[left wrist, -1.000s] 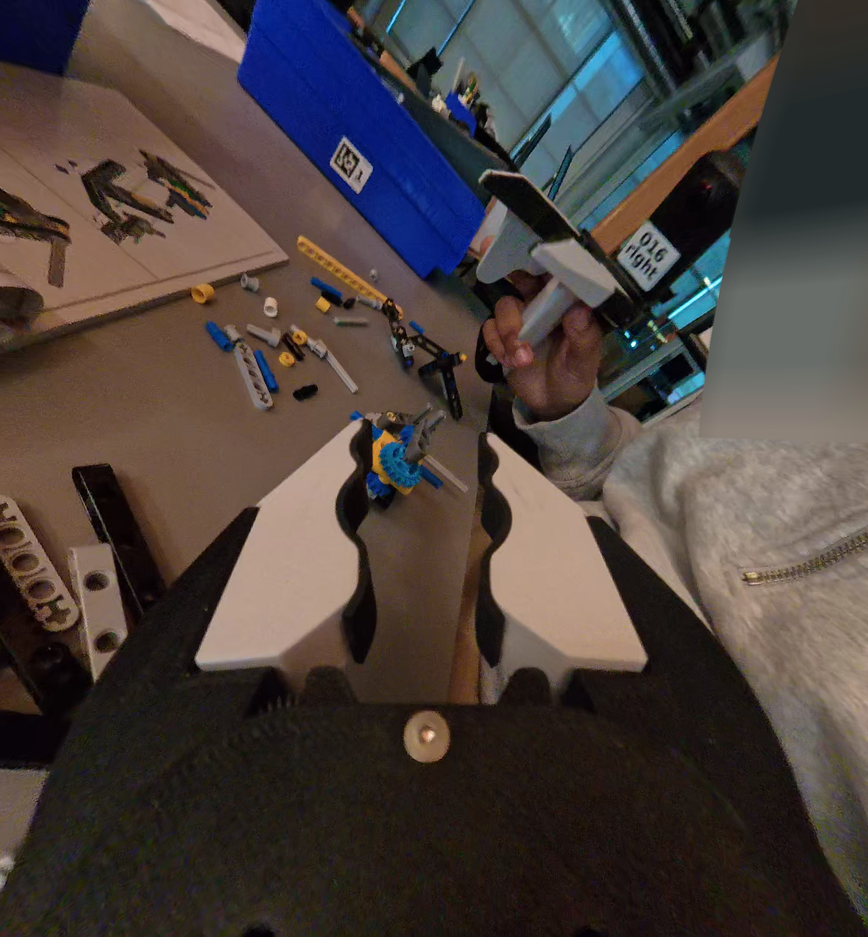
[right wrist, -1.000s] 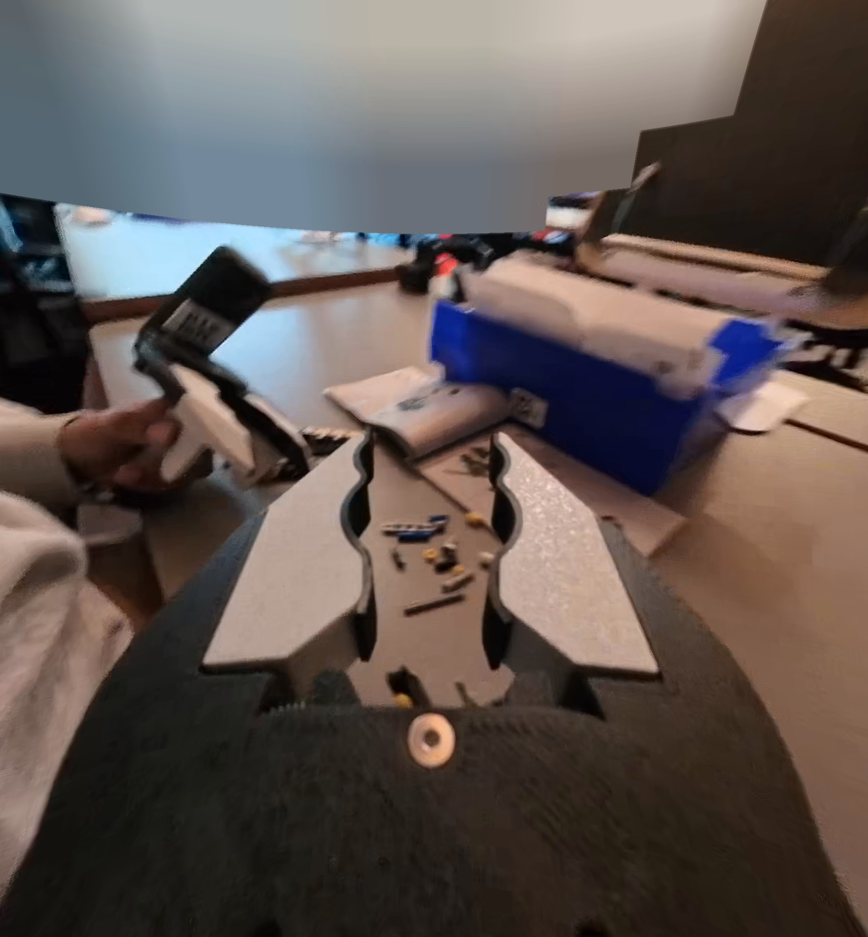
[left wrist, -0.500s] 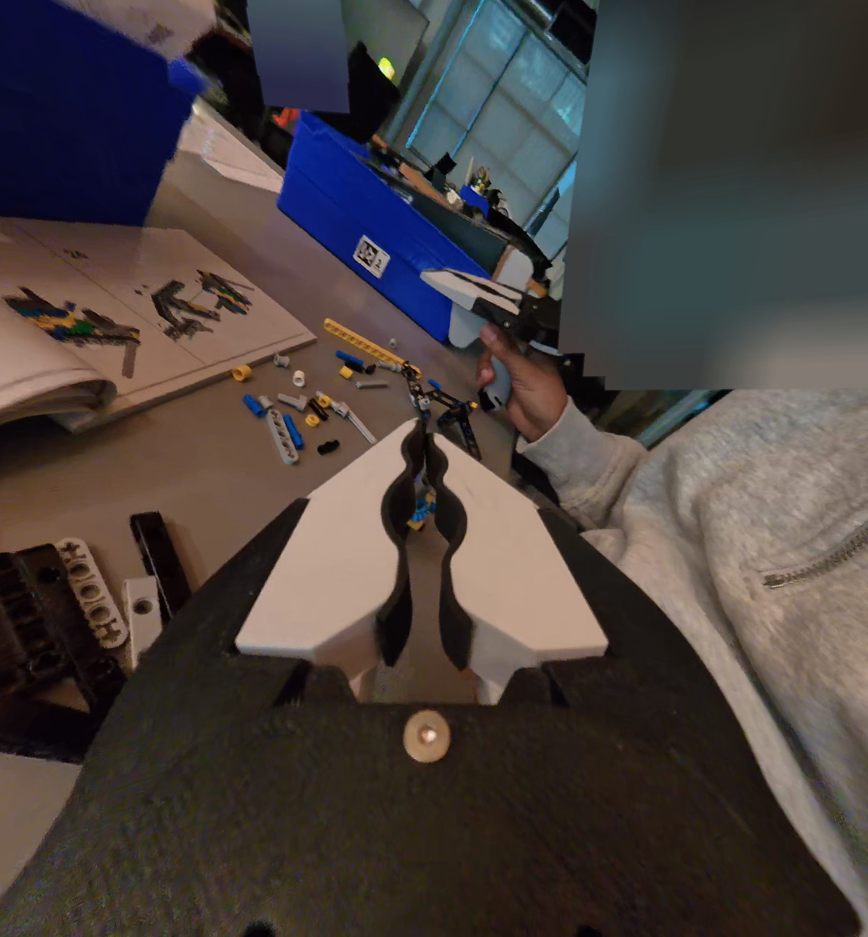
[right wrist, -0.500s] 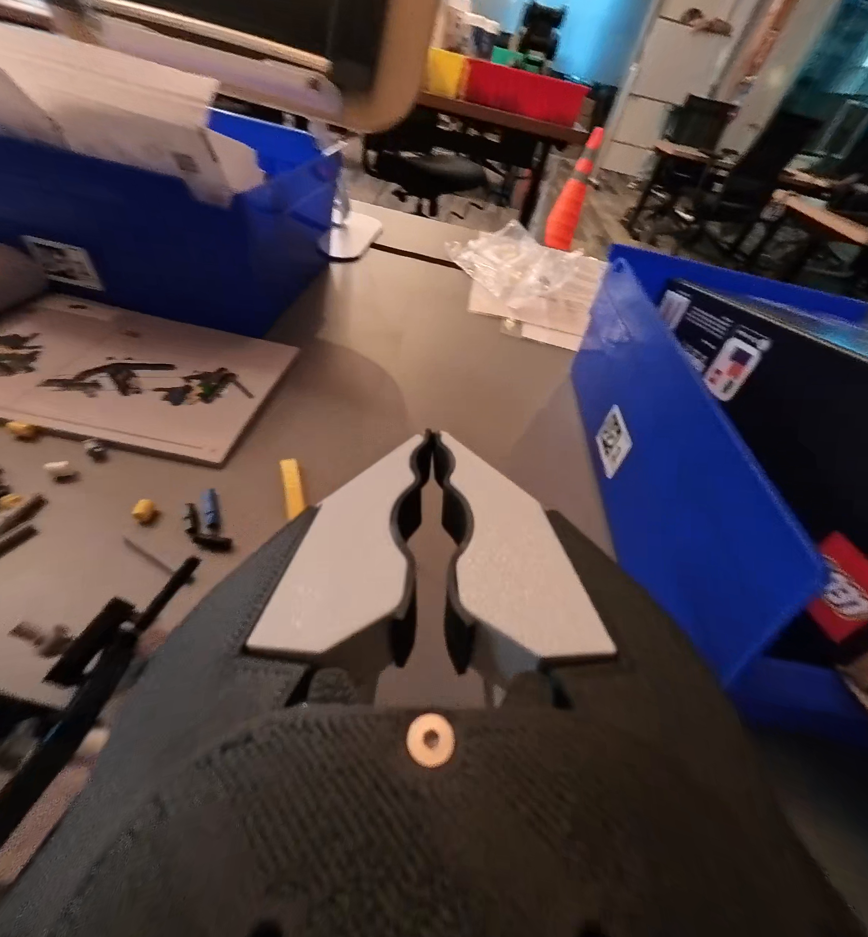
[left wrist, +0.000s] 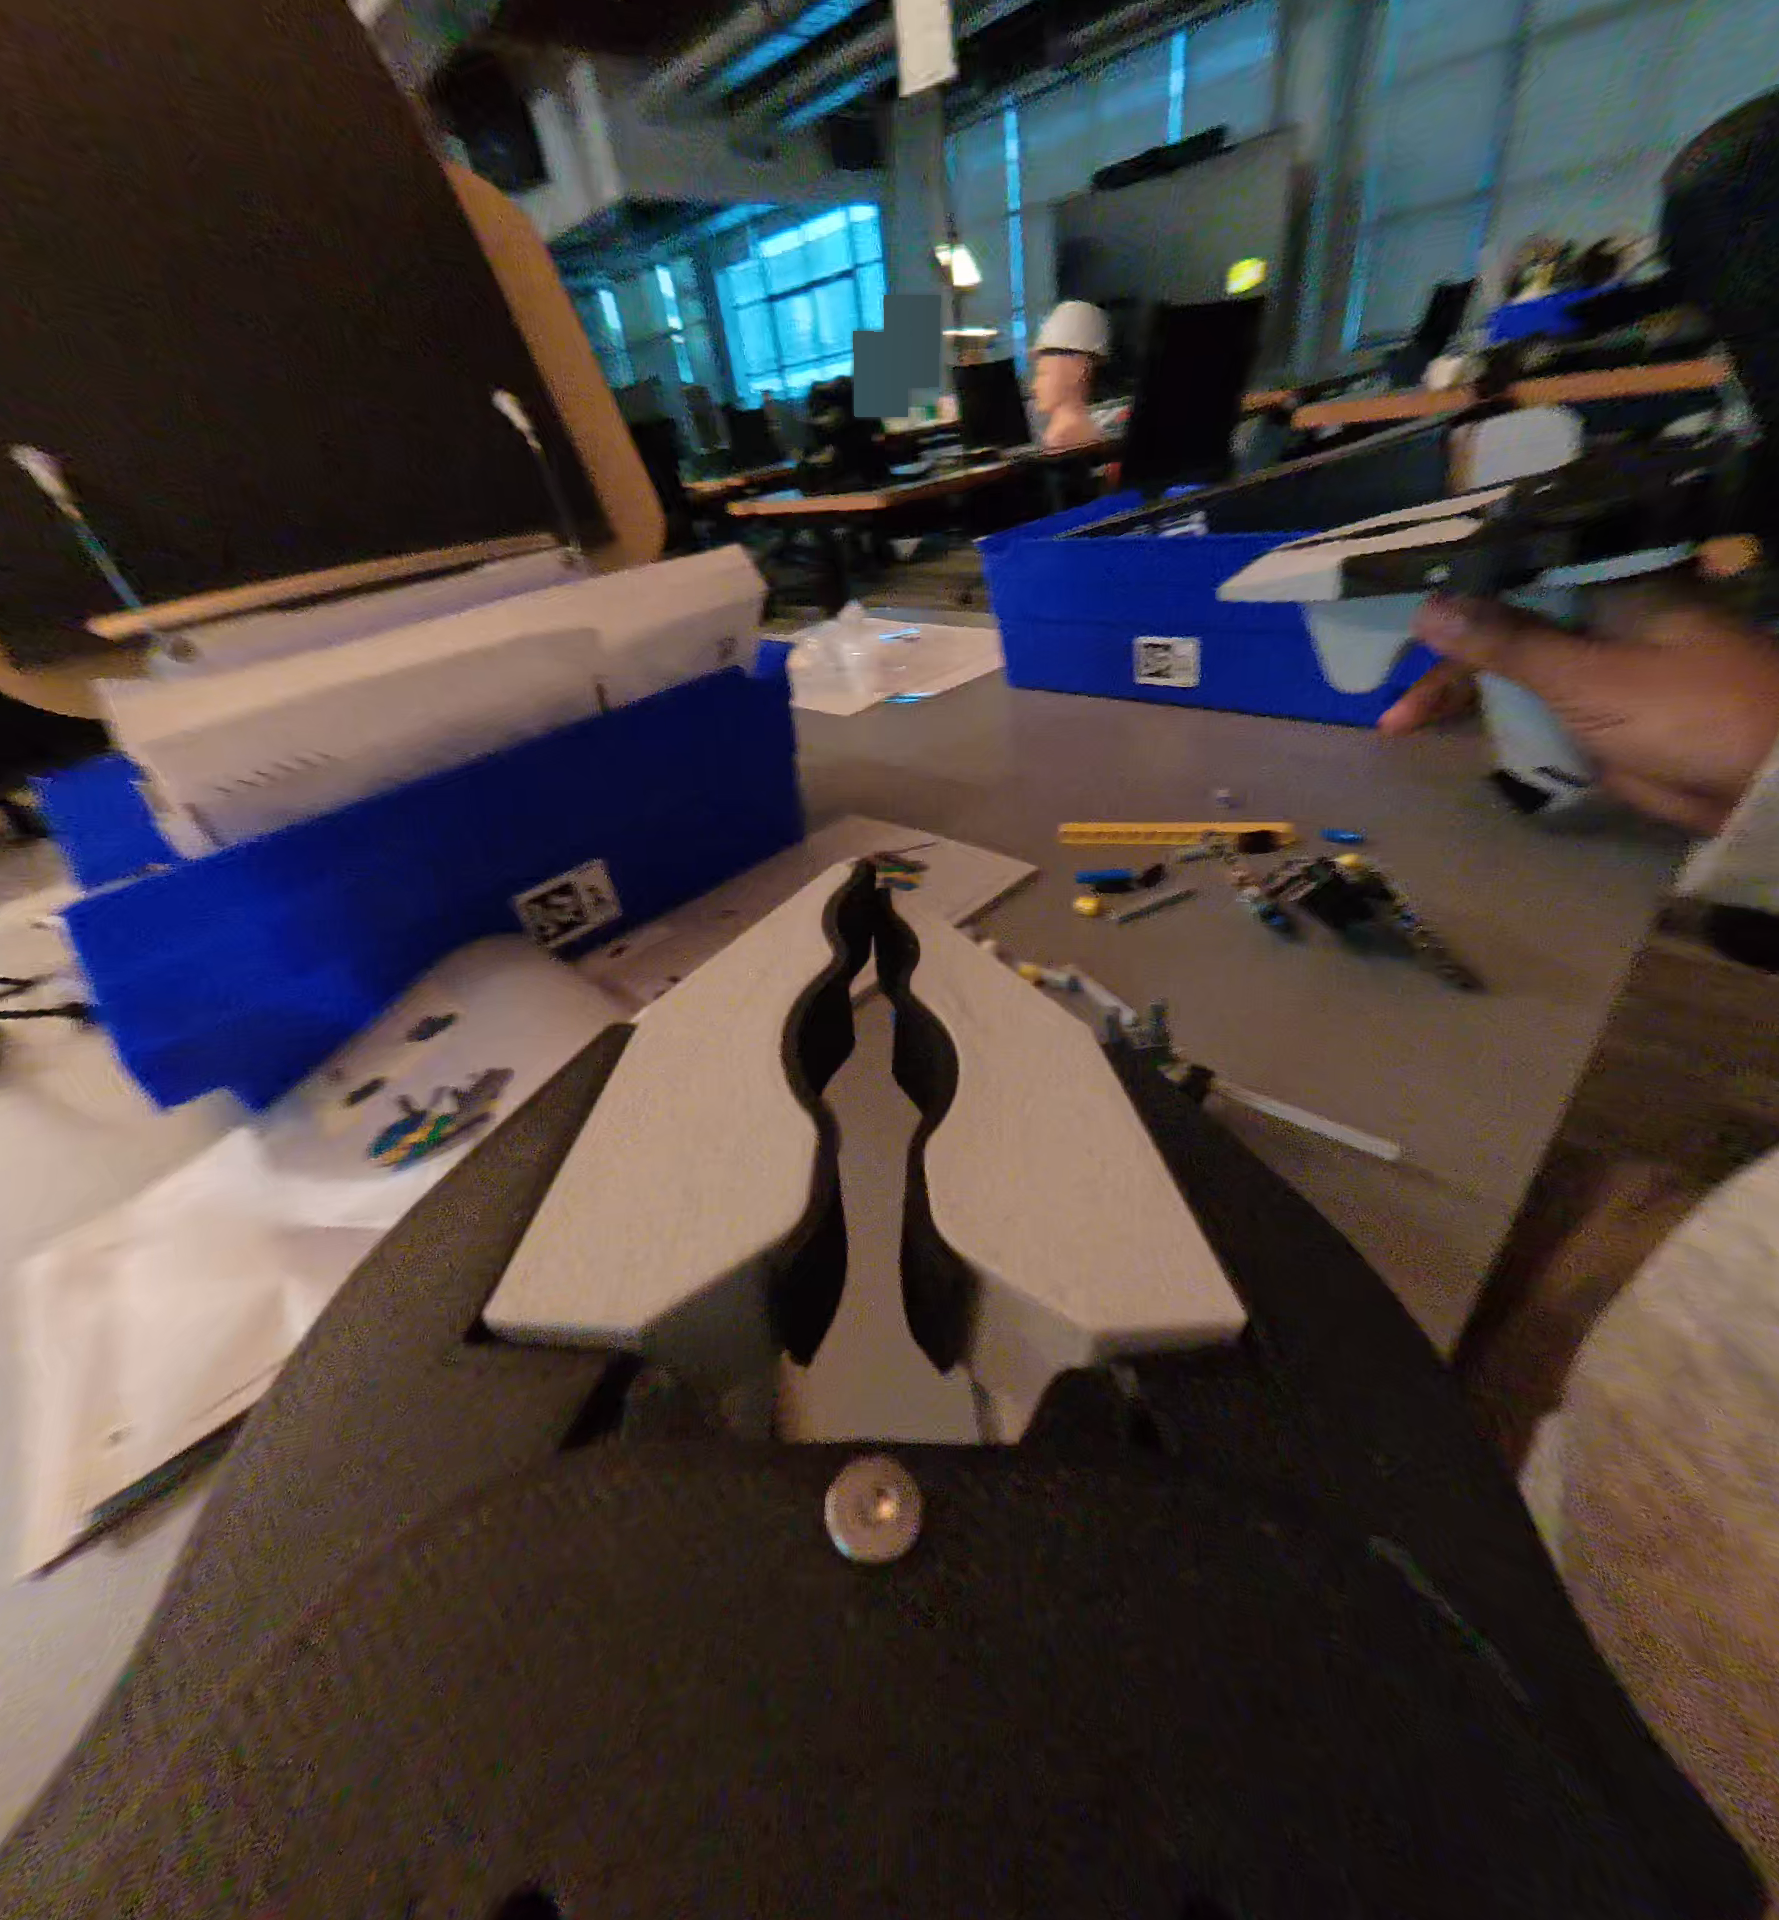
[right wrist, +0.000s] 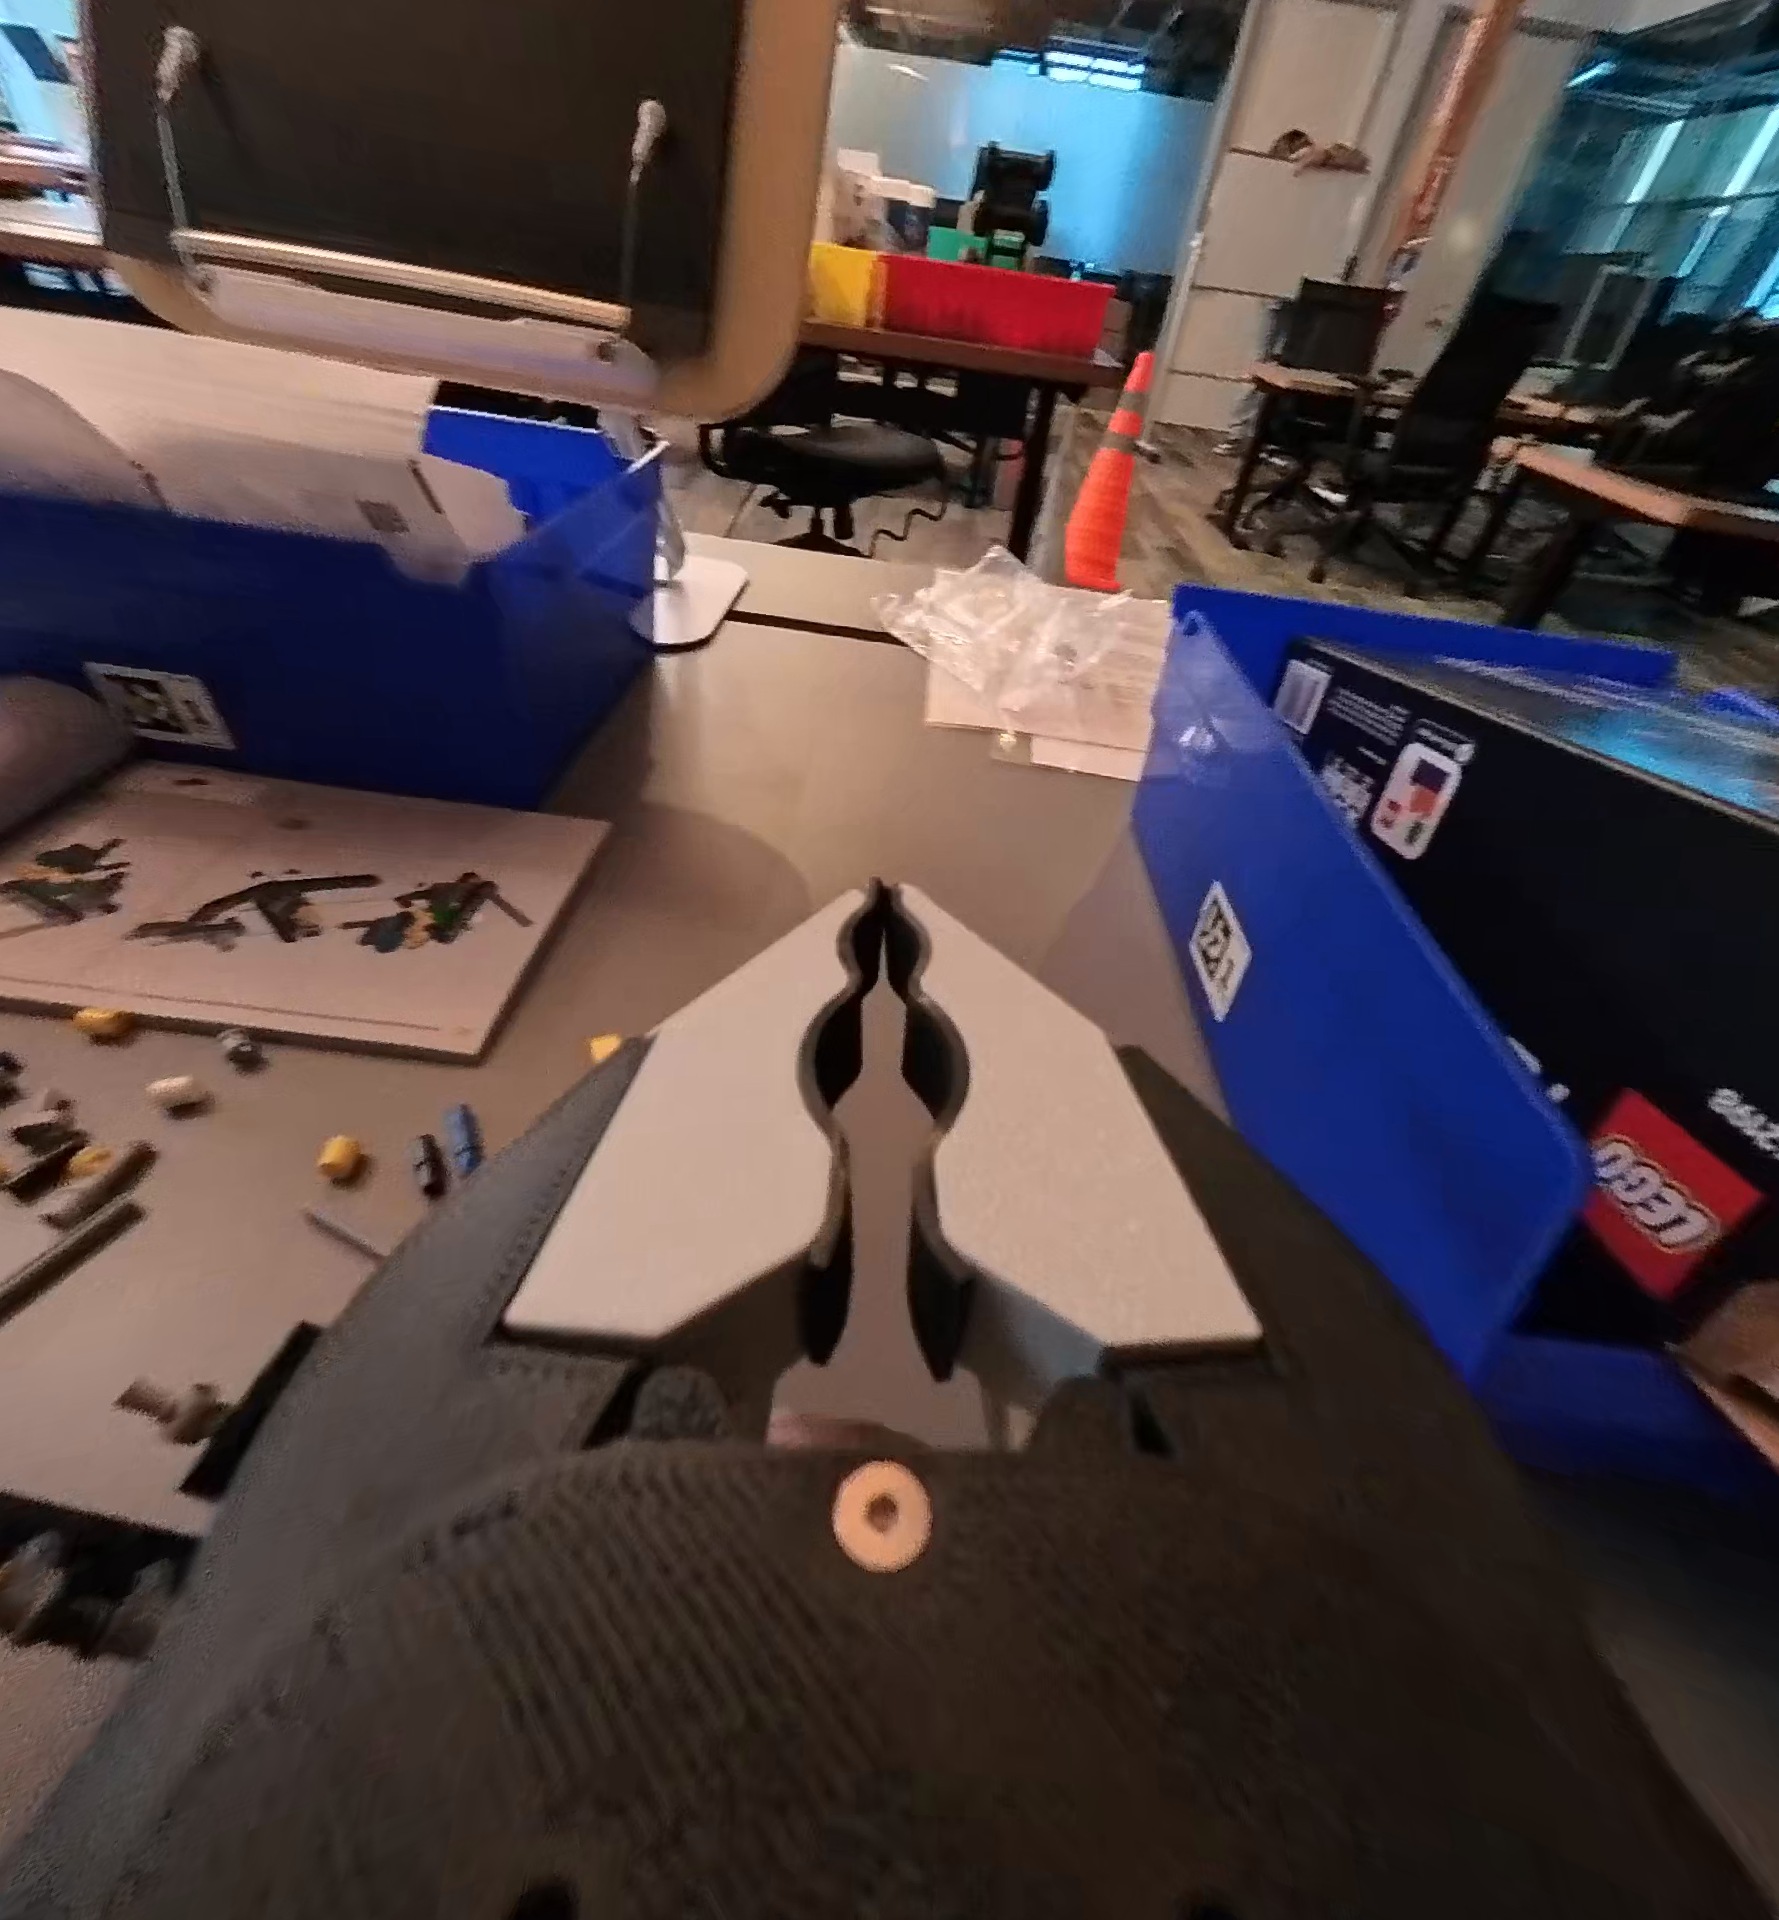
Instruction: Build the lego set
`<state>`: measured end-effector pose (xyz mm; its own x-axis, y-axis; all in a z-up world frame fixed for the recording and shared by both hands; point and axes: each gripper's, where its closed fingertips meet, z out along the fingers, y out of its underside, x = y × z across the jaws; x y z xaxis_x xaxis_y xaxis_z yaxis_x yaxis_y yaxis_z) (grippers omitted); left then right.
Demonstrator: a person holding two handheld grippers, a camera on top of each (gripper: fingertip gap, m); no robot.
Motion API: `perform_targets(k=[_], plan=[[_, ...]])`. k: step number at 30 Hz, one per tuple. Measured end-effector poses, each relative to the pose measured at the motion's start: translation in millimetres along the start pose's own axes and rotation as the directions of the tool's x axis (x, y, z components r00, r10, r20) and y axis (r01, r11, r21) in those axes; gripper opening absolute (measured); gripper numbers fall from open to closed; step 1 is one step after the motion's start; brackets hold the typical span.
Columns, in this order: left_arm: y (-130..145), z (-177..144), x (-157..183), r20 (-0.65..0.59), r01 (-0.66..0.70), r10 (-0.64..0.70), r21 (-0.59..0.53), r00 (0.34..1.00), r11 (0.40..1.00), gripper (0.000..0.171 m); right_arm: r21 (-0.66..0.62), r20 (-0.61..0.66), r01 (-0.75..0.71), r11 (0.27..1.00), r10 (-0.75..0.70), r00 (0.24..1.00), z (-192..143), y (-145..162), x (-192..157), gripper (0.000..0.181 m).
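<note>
Both jaws meet empty on the left hand-held gripper [left wrist: 872, 883] and right hand-held gripper [right wrist: 887, 902]. Loose lego pieces [right wrist: 178, 1091] and a small sub-assembly [left wrist: 1332, 894] lie mid-surface beside the open instruction booklet [right wrist: 241, 914]; most building seemingly remains.

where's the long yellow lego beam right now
In the left wrist view the long yellow beam lies flat on the grey table, right of centre, just beyond the scattered small pieces and in front of the far blue bin.
</note>
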<state>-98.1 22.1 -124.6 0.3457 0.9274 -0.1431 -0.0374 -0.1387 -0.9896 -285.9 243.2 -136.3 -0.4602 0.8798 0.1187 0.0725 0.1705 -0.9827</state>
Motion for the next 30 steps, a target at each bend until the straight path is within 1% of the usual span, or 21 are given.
perform_targets(k=[1,2,5,7,11,13,15,16,17,18,19,20,22,23,25,28,30], plan=[[1.4,-0.2,-2.7,0.026,-0.009,0.009,-0.011,1.000,1.000,0.000,-0.003,0.021,0.000,1.000,0.000,1.000,-0.3,0.4,-3.9,0.000],[3.3,0.0,-3.1,0.023,0.027,-0.026,-0.025,0.999,0.999,0.000,-0.004,0.042,0.008,1.000,-0.008,0.999,-0.7,0.5,-8.7,0.000],[4.0,-2.7,-9.0,-0.004,0.210,-0.211,-0.019,0.978,0.977,0.000,0.017,0.117,0.089,0.996,-0.090,0.989,-5.2,-2.8,-27.2,0.000],[4.3,-5.6,-16.5,0.000,0.271,-0.271,-0.012,0.963,0.963,0.000,0.040,0.138,0.121,0.992,-0.125,0.983,-9.8,-6.6,-33.2,0.000],[12.3,-8.1,-18.4,-0.003,0.255,-0.255,-0.033,0.967,0.966,0.000,0.065,0.072,0.184,0.981,-0.189,0.979,-14.0,-4.3,-23.8,0.000],[12.1,-8.5,-16.9,-0.020,0.272,-0.272,-0.034,0.962,0.962,0.000,0.053,0.083,0.160,0.986,-0.164,0.983,-12.8,-1.4,-24.0,0.000],[14.8,-7.5,-19.8,-0.014,0.299,-0.300,-0.048,0.954,0.953,0.000,0.036,0.072,0.136,0.990,-0.138,0.988,-10.3,2.3,-20.3,0.009],[18.7,-6.0,-21.0,-0.006,0.311,-0.313,-0.074,0.950,0.947,0.000,0.026,0.065,0.128,0.991,-0.129,0.990,-8.8,5.1,-17.9,0.011],[26.0,-3.4,-20.6,0.004,0.311,-0.313,-0.130,0.950,0.942,0.003,0.013,0.060,0.116,0.993,-0.116,0.991,-7.1,8.5,-15.7,0.014],[35.8,-0.4,-19.4,0.020,0.292,-0.295,-0.204,0.955,0.934,0.009,-0.001,0.058,0.100,0.995,-0.100,0.993,-5.0,12.3,-13.8,0.015],[44.4,1.8,-18.3,0.036,0.262,-0.262,-0.267,0.964,0.928,0.012,-0.018,0.057,0.087,0.996,-0.085,0.995,-2.9,15.4,-12.1,0.016],[48.6,3.0,-17.2,0.045,0.232,-0.229,-0.298,0.972,0.926,0.014,-0.035,0.051,0.078,0.996,-0.076,0.996,-0.9,17.6,-10.3,0.017],[47.9,3.3,-16.4,0.056,0.199,-0.191,-0.296,0.980,0.934,0.016,-0.064,0.047,0.076,0.995,-0.073,0.996,2.2,21.3,-9.4,0.016],[48.5,3.6,-16.4,0.060,0.193,-0.183,-0.300,0.981,0.934,0.020,-0.073,0.046,0.082,0.994,-0.078,0.996,3.2,22.6,-9.7,0.016],[53.1,5.3,-16.4,0.063,0.199,-0.189,-0.329,0.980,0.923,0.035,-0.086,0.046,0.094,0.992,-0.090,0.995,4.4,24.5,-10.8,0.017],[61.3,7.4,-17.4,0.073,0.221,-0.209,-0.375,0.975,0.900,0.046,-0.105,0.058,0.105,0.989,-0.099,0.993,6.3,27.3,-13.2,0.017],[63.2,8.0,-18.0,0.079,0.225,-0.211,-0.386,0.974,0.895,0.048,-0.118,0.061,0.105,0.987,-0.099,0.993,7.5,29.1,-13.4,0.017]])
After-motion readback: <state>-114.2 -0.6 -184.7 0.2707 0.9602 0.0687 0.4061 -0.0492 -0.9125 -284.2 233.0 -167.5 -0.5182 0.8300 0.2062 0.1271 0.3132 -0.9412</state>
